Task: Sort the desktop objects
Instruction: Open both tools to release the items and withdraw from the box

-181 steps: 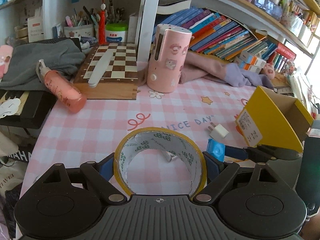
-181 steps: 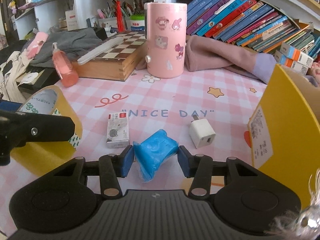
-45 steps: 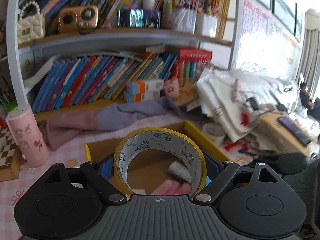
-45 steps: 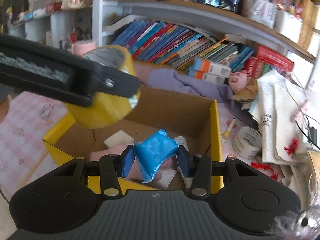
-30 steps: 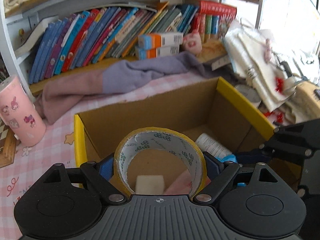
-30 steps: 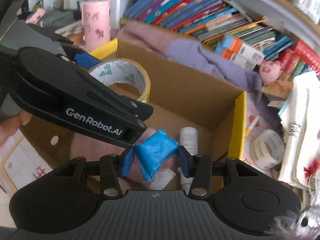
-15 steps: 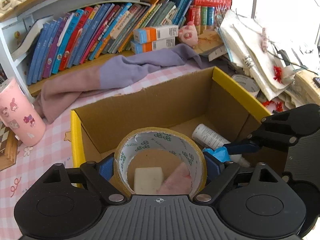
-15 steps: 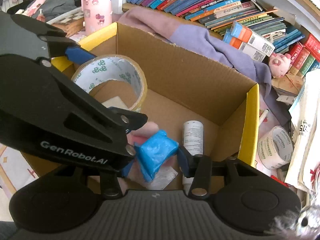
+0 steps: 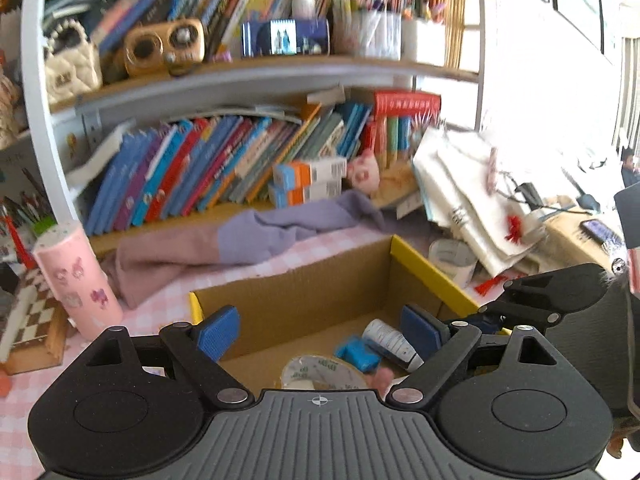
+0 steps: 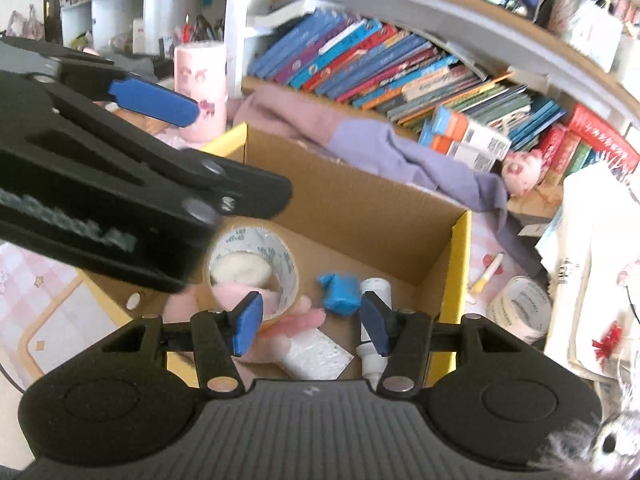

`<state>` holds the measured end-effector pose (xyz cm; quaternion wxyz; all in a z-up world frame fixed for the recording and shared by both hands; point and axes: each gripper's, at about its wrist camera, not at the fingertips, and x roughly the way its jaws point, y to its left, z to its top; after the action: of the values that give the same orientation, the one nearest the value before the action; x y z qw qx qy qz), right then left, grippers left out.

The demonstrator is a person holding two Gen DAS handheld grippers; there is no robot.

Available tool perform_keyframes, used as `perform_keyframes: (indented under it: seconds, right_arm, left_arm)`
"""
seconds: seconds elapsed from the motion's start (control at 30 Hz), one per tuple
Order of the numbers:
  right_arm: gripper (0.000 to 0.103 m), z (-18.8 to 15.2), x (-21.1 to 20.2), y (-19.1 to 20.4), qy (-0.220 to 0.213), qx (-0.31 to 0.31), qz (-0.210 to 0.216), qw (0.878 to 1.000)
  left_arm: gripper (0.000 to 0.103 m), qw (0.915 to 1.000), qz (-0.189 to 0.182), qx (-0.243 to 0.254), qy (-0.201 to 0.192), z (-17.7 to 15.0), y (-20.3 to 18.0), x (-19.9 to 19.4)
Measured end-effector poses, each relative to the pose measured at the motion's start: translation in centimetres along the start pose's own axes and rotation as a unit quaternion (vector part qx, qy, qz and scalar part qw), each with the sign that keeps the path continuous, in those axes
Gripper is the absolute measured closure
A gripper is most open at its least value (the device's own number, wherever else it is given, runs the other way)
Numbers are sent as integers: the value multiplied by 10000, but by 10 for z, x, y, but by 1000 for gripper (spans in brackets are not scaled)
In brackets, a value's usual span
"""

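Your bench (image 9: 168, 304) has a pink checked cover, and a big row of books (image 10: 384, 68) stands behind it. The cardboard box (image 10: 360, 204) with yellow edges sits on the bench, right under both of your grippers.

Your left gripper (image 9: 324, 330) hangs over the box with its jaws wide apart, holding nothing. Your right gripper (image 10: 311, 322) is just above the box too, and its jaws are also spread apart with nothing between them.

The roll of tape (image 10: 256, 256) lies in the box, resting on some soft pink things (image 10: 296, 322). The white bottle (image 10: 374, 320) lies near the box's right wall. The little blue wad (image 10: 340, 290) sits on the box floor, between the tape and the bottle, touching the bottle. A white packet (image 10: 316, 354) lies close in front of them.
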<state>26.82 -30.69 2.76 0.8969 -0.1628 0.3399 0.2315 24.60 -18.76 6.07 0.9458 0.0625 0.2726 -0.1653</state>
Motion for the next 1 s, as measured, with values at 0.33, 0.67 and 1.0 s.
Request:
perform_keyframes:
  seconds: [0.33,0.67,1.0]
  right_arm:
    - [50,-12,-38,14,-364,277,-363,9983]
    - [50,-35,-70,37,-613,1006,-856,9893]
    - [50,-71,-85,92,-313,1433,-1251,9812]
  left_arm:
    - [13,9995,51,-227,-236,-20,11,-52]
    - [12,9988,65,-329,-357,-61,28,-94]
    - [12,9988,-86,-467,90,-115,55,-123]
